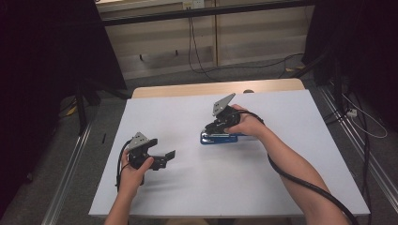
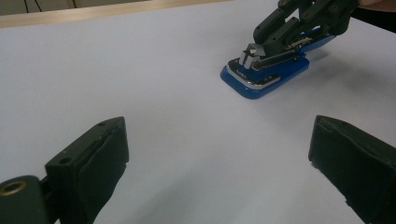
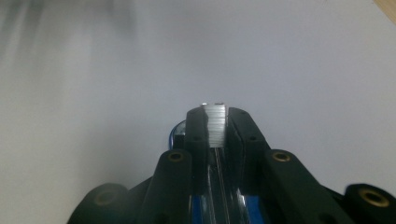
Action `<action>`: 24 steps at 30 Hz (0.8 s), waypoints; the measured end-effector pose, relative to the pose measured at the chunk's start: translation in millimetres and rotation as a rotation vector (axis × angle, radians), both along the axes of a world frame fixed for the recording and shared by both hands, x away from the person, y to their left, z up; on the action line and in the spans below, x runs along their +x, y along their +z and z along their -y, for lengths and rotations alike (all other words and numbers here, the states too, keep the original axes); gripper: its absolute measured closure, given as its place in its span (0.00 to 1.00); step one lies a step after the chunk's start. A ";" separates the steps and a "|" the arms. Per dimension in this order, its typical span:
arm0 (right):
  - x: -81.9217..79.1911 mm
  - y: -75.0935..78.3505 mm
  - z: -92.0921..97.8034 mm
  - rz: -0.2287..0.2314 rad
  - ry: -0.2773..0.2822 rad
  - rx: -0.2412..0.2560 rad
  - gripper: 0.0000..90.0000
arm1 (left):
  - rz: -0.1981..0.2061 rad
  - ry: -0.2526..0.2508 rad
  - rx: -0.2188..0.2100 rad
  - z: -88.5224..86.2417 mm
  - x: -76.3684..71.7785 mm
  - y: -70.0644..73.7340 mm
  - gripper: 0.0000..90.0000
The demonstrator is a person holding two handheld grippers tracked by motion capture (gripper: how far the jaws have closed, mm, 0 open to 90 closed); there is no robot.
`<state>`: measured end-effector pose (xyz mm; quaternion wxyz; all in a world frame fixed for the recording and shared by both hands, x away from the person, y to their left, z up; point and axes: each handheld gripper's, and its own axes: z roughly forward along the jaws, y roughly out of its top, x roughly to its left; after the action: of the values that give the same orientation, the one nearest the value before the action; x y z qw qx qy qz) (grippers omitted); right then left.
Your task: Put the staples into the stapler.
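Blue stapler (image 1: 218,138) lies flat on the white desk (image 1: 263,187), roughly mid-desk, a bit right of centre. In the left gripper view the stapler (image 2: 264,77) sits at the far right, blue base down, metal magazine exposed on top.

A short silver strip of staples (image 3: 215,124) stands pinched between the right tool's jaws, right above the stapler's metal channel (image 3: 219,186). From the left gripper view the same strip (image 2: 250,53) shows as a small silver block at the jaw tips, directly over the front of the magazine; can't tell if it touches the metal.

Right tool (image 1: 217,127): jaws together, clamped on the strip, tilted down onto the stapler. Right hand (image 1: 246,124) wraps the body, grey plate up toward the far side, cable trailing back along the forearm to the near right edge.

Left tool (image 1: 166,157): jaws wide apart, nothing between them, held over bare desk at near left, well apart from the stapler. Its jaws point right toward the stapler. Left hand (image 1: 133,171) grips it from the near side

Wooden desk edge (image 1: 187,89) visible past the white sheet on the far side
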<state>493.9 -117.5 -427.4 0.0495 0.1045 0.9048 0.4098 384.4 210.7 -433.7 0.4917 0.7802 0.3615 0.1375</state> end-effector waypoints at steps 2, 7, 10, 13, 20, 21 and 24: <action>0.1 -0.2 0.6 -0.002 0.001 -0.003 0.89 | 0.001 -0.001 0.002 -0.2 0.2 -0.1 0.06; 0.1 0.0 1.5 -0.003 0.005 -0.008 0.89 | 0.000 -0.001 0.000 0.1 0.0 -0.1 0.06; 0.4 -0.3 0.8 0.003 0.010 -0.008 0.89 | 0.001 -0.003 0.001 0.3 0.2 -0.4 0.06; 0.6 0.0 1.1 0.007 0.015 -0.005 0.89 | 0.000 -0.002 0.001 0.2 0.2 -0.3 0.06; 1.0 -0.7 1.5 0.006 0.020 -0.013 0.89 | -0.002 -0.001 0.002 0.1 0.3 -0.4 0.06; 1.2 -0.8 1.4 0.005 0.021 -0.012 0.89 | 0.000 0.000 -0.002 0.2 0.4 -0.7 0.06; 1.6 -1.2 1.6 0.005 0.022 -0.007 0.89 | -0.001 0.001 -0.001 -0.2 0.5 -0.6 0.06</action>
<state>495.5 -119.1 -428.6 0.0476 0.0935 0.9072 0.4074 384.9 210.8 -434.3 0.4919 0.7798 0.3622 0.1370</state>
